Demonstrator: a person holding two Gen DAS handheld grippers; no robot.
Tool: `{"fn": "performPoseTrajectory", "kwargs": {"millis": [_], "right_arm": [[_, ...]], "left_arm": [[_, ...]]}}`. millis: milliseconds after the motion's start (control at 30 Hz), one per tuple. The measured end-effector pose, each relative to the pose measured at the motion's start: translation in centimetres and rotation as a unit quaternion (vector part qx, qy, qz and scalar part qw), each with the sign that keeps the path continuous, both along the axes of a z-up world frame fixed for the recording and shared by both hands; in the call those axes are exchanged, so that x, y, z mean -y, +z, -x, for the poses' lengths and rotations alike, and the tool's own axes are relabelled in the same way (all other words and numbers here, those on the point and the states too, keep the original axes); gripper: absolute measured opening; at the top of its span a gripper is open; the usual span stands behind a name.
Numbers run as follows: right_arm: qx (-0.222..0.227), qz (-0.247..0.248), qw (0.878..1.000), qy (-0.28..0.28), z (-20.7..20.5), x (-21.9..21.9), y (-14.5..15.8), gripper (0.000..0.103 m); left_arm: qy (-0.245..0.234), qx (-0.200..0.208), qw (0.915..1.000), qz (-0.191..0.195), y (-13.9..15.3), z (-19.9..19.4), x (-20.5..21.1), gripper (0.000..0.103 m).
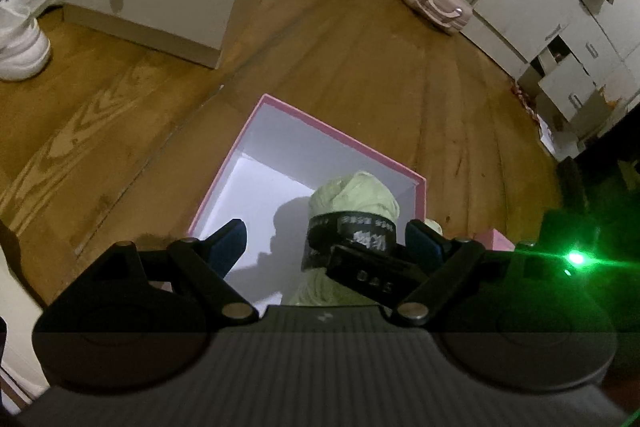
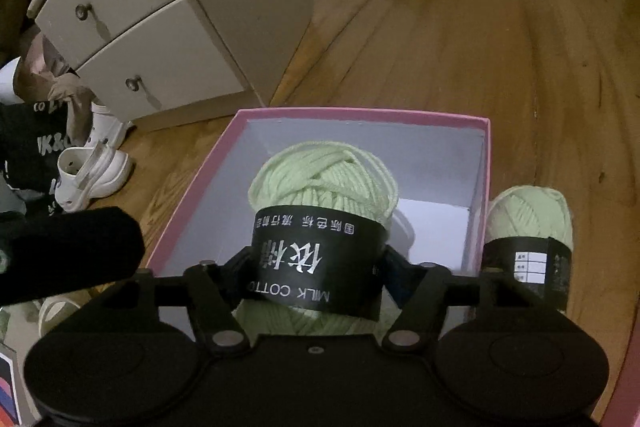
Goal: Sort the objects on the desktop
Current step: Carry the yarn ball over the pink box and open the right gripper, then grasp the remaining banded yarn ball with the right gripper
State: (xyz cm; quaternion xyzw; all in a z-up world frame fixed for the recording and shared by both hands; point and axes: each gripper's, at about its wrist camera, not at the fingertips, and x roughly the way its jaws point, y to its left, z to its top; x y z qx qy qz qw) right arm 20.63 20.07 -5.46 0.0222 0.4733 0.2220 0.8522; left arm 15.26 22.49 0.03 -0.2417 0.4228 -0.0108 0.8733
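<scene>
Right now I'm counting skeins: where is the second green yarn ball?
In the right wrist view, the second yarn ball sits on the wooden floor, outside the pink box, against its right wall.

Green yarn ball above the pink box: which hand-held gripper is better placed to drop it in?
Right hand-held gripper: it grips the yarn ball over the pink box. The left is open, empty.

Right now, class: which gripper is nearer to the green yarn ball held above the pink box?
Right. The right gripper is clamped on the yarn ball above the pink box; the left gripper is open alongside, not gripping it.
</scene>
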Motion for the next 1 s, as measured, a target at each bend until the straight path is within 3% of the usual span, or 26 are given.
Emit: {"fn": "performPoseTrajectory", "kwargs": {"millis": [333, 567, 767, 933, 1000], "right_arm": [[0.029, -0.004, 1.0, -0.009, 1.8, 3.9, 3.2, 0.079], [0.011, 0.017, 0.999, -0.046, 1.5, 9.4, 2.5, 0.079], [-0.006, 0.028, 0.996, -0.079, 1.3, 13.6, 1.6, 0.079], [-0.034, 0.01, 0.994, -0.105, 0.3, 15.0, 0.6, 0.079], [-0.038, 0.001, 0.993, -0.108, -0.1, 15.3, 0.6, 0.079]], "left_arm": [[-0.012, -0.007, 0.9998, 0.013, -0.4, -0.4, 0.8, 0.087], [-0.028, -0.032, 0.9987, 0.029, -1.7, -1.0, 1.7, 0.087], [-0.034, -0.046, 0.9983, 0.009, -2.3, -1.6, 3.9, 0.087], [-0.046, -0.043, 0.9943, 0.086, -2.9, -2.0, 4.3, 0.087], [-0.041, -0.05, 0.9963, 0.057, -3.0, -2.2, 4.8, 0.087]]}}
